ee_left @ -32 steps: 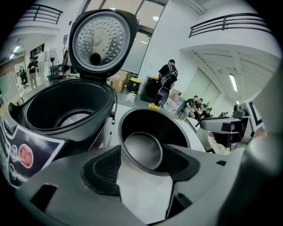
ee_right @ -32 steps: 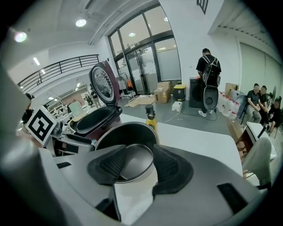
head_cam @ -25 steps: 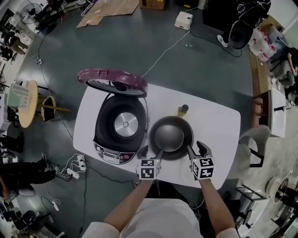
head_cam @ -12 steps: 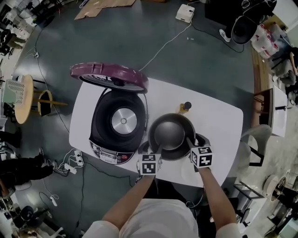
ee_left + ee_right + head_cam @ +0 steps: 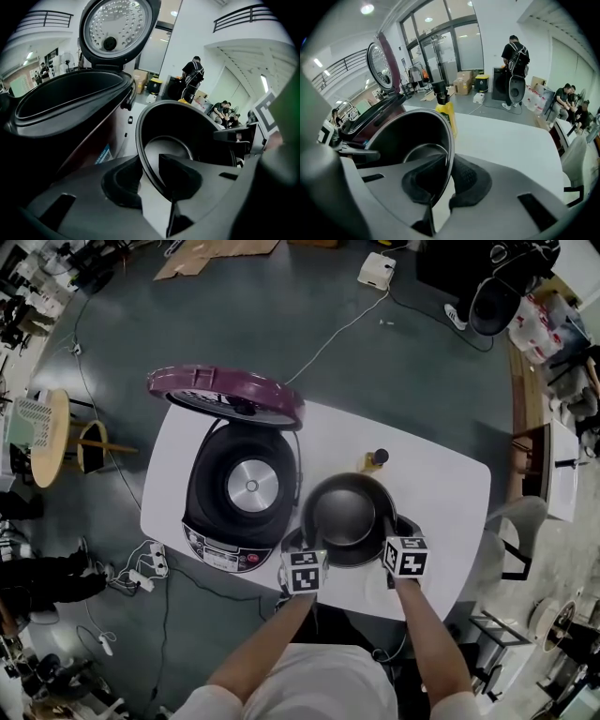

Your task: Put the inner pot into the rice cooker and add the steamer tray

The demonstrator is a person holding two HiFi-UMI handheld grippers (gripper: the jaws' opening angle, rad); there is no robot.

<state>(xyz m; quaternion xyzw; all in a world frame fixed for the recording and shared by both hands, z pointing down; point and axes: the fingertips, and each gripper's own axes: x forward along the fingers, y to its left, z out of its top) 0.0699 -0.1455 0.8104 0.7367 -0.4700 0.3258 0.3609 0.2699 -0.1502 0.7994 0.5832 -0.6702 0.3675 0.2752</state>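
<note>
Head view: even, bright light, sharp, edges bowed. Gripper views: black vignetted corners, barrel distortion, soft foreground; ceiling lamp glares upper left in right gripper view.

White table, rice cooker, inner pot, bottle

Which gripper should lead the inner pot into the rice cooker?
Probably the left gripper: its jaws, just closed on the inner pot rim, sit nearest the open rice cooker. The right gripper, also just closed on it, is farther.

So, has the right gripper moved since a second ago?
Yes. The right gripper has come in toward the inner pot. Its jaws have just been closing, and now grip the pot's rim.
</note>
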